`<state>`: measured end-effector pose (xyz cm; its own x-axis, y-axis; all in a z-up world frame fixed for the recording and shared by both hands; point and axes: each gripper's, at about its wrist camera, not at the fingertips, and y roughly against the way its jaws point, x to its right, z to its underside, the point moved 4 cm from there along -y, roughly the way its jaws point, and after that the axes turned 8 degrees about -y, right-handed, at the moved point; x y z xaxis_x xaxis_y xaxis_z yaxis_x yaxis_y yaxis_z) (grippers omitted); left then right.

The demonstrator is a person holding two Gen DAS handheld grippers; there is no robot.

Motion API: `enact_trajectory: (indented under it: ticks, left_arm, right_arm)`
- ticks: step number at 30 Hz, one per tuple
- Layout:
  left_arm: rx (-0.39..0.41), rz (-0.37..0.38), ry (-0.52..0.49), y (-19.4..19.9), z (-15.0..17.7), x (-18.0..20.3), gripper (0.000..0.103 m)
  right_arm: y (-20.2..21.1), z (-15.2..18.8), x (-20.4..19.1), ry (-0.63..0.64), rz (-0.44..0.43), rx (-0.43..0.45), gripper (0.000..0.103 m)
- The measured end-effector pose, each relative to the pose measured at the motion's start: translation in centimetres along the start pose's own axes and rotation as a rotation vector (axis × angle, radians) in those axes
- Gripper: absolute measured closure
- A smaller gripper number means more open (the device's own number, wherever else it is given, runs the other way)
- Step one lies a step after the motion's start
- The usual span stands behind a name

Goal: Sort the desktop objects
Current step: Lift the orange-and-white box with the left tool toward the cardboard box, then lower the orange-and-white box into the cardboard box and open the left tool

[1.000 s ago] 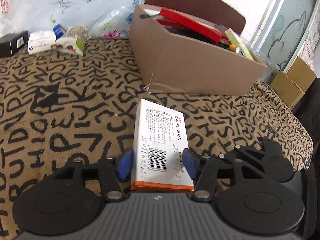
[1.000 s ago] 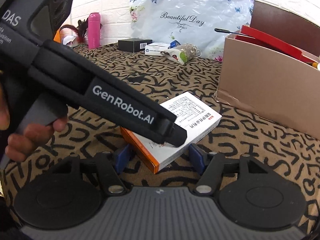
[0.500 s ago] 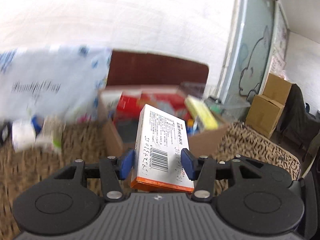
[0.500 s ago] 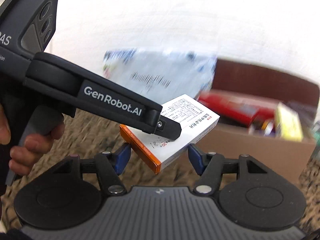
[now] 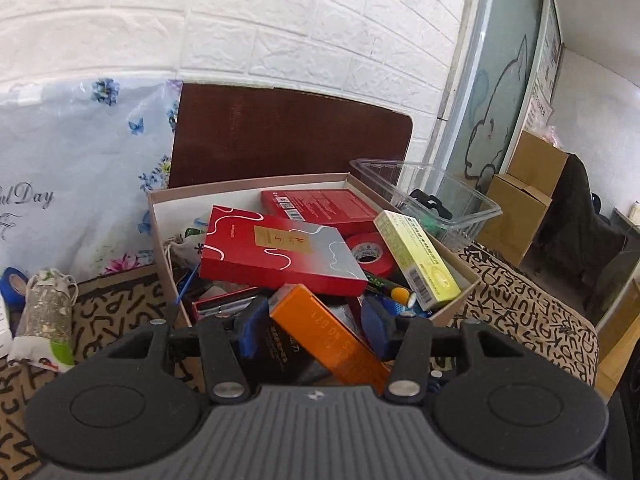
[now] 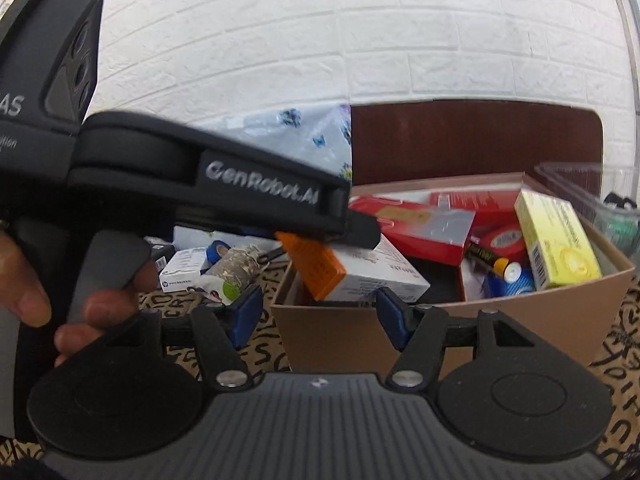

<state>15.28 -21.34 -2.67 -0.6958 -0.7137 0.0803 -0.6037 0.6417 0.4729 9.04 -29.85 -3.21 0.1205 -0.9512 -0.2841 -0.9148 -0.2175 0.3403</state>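
My left gripper (image 5: pixel 314 330) hangs over the near end of the open cardboard box (image 5: pixel 460 260). The white and orange medicine box (image 5: pixel 328 336) lies tilted between its blue pads, orange end up; the pads look apart from its sides, so the jaws seem open. In the right wrist view the same medicine box (image 6: pixel 360 272) sits tipped inside the cardboard box (image 6: pixel 520 312), under the left gripper's tip. My right gripper (image 6: pixel 318 314) is open and empty, just in front of the cardboard box's near wall.
The cardboard box holds a red and silver box (image 5: pixel 276 252), a yellow box (image 5: pixel 416 256), red tape (image 5: pixel 370 254) and a battery. A clear plastic tub (image 5: pixel 432 200) stands behind it. A small pouch (image 5: pixel 46 308), blue tape and a white carton (image 6: pixel 180 276) lie to the left.
My left gripper lifted the medicine box off the cloth and carried it over the cardboard box. The box has tipped down between the pads. My right gripper followed toward the cardboard box.
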Motion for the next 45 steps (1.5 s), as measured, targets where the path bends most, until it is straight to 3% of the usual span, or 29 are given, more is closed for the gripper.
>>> enact_trajectory:
  ticks: [6,14,19,22,25,29,45]
  left_arm:
    - [-0.066,0.003,0.006,-3.1,-0.1,-1.5,0.050]
    - [-0.071,0.002,0.060,-5.2,-1.1,-2.7,0.059]
    - [-0.053,-0.006,0.030,-4.6,-1.0,-2.5,0.055]
    - [-0.047,-0.009,0.054,-3.7,-0.8,-2.8,0.049]
    - [-0.042,-0.008,0.078,-2.8,-0.8,-2.8,0.047]
    - [-0.027,-0.018,0.077,-1.5,-0.7,-2.3,0.042]
    - [-0.007,0.019,0.050,3.8,2.3,0.8,0.039]
  right_arm:
    - [-2.9,-1.0,1.4,0.005,0.066,-0.010,0.045]
    - [-6.5,-1.7,4.0,0.000,0.136,-0.034,0.056]
    - [-7.0,-2.1,5.2,0.016,0.129,-0.069,0.056]
    - [-6.2,-2.2,5.2,0.052,0.097,-0.104,0.046]
    - [-4.8,-2.4,5.0,0.067,0.068,-0.121,0.044]
    - [-3.2,-2.5,4.2,0.082,0.017,-0.142,0.032]
    - [1.8,-1.7,3.6,0.122,0.029,-0.123,0.028]
